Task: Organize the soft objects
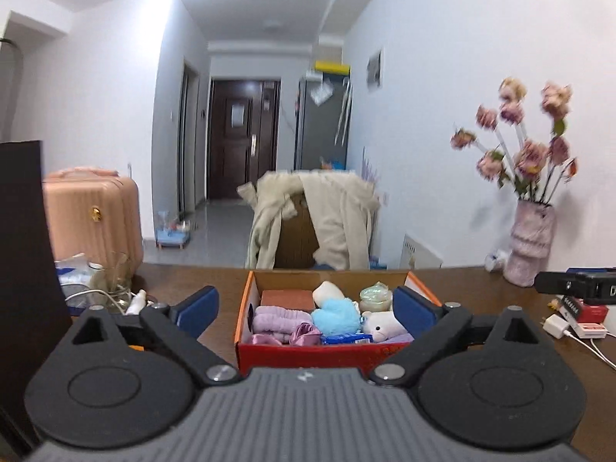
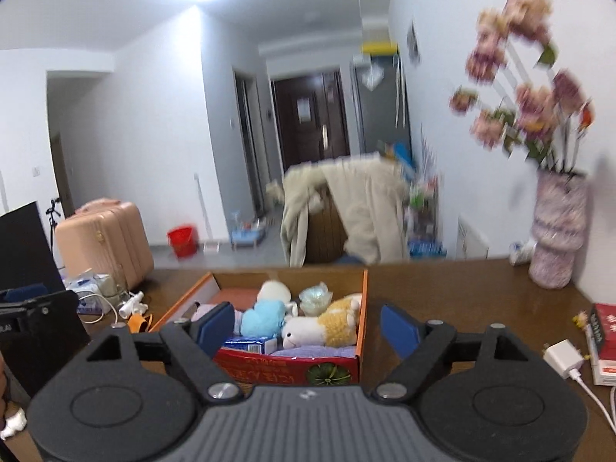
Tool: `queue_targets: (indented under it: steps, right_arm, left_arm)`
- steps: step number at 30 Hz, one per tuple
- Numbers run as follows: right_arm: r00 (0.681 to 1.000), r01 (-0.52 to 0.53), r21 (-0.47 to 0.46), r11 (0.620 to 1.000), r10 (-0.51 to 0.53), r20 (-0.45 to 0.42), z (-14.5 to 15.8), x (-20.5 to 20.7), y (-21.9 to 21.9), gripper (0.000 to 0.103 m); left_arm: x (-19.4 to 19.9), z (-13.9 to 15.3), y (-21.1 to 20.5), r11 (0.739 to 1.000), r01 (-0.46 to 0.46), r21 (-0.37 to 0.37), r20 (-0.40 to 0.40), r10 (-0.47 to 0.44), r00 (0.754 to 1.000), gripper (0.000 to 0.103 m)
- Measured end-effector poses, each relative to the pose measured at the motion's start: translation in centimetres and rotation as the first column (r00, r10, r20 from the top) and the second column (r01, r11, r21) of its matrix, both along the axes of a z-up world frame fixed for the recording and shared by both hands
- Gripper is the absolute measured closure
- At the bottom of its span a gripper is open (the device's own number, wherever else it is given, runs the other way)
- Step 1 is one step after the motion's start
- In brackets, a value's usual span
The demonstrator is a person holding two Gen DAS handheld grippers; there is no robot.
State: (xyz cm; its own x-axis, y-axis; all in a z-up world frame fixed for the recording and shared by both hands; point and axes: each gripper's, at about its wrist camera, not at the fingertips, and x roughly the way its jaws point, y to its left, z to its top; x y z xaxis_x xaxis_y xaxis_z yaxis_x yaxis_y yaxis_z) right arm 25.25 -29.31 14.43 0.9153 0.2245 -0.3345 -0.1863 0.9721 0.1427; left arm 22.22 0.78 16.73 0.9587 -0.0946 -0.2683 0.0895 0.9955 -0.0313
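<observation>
A red and orange cardboard box stands on the brown table, straight ahead of both grippers. It holds a blue heart plush, a white plush animal, a folded purple towel, a pink satin piece, a brick-coloured sponge and a blue packet. My left gripper is open and empty, just short of the box. In the right wrist view the box sits slightly left, with the blue plush and a white and yellow plush animal inside. My right gripper is open, holding nothing.
A pink vase of flowers stands at the table's back right. A white charger with cable and a red box lie to the right. Cables and a glass clutter the left. A chair draped with a beige coat stands beyond the table.
</observation>
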Motion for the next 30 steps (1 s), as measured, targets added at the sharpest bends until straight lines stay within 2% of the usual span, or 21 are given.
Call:
queue_targets:
  steps: [3, 6, 11, 16, 19, 24, 25, 30]
  right_arm:
    - [0.998, 0.027, -0.019, 0.999, -0.026, 0.054, -1.5, -4.2, 0.7, 0.016]
    - [0.995, 0.041, -0.001, 0.999, -0.041, 0.091, -3.3, -8.2, 1.1, 0.014]
    - [0.991, 0.081, -0.025, 0.996, -0.078, 0.109, -6.1, -13.6, 2.8, 0.013]
    - [0.992, 0.102, -0.029, 0.994, -0.099, 0.074, -8.6, -19.3, 4.4, 0.013]
    - [0.995, 0.088, -0.032, 0.996, -0.086, 0.052, -9.8, -21.7, 5.2, 0.010]
    - [0.993, 0.101, 0.008, 0.995, -0.101, 0.057, -9.7, -21.5, 5.2, 0.008]
    - [0.993, 0.102, 0.007, 0.995, -0.102, 0.057, -9.6, -21.3, 5.3, 0.005]
    - [0.996, 0.071, 0.010, 0.997, -0.071, 0.062, -9.5, -21.4, 5.5, 0.002]
  left_arm:
    - [-4.3, -1.3, 0.3, 1.000, -0.012, 0.008, 0.064, 0.011, 0.998, 0.000]
    - [-7.9, -2.8, 0.5, 1.000, -0.018, 0.002, 0.087, 0.018, 0.996, 0.000]
    - [-14.3, -5.0, 0.0, 0.997, -0.058, 0.041, 0.147, 0.052, 0.988, 0.000]
    - [-19.2, -7.7, 0.1, 0.998, -0.059, 0.013, 0.073, 0.058, 0.996, 0.000]
    - [-19.8, -8.2, -0.4, 0.998, -0.021, 0.057, 0.079, 0.016, 0.997, 0.000]
    - [-19.2, -8.4, 0.3, 1.000, -0.018, 0.026, 0.049, 0.016, 0.999, 0.000]
    - [-19.1, -8.4, 0.4, 0.999, -0.023, 0.027, 0.047, 0.022, 0.999, 0.000]
    - [-19.3, -8.2, 0.4, 1.000, -0.019, 0.018, 0.058, 0.018, 0.998, 0.000]
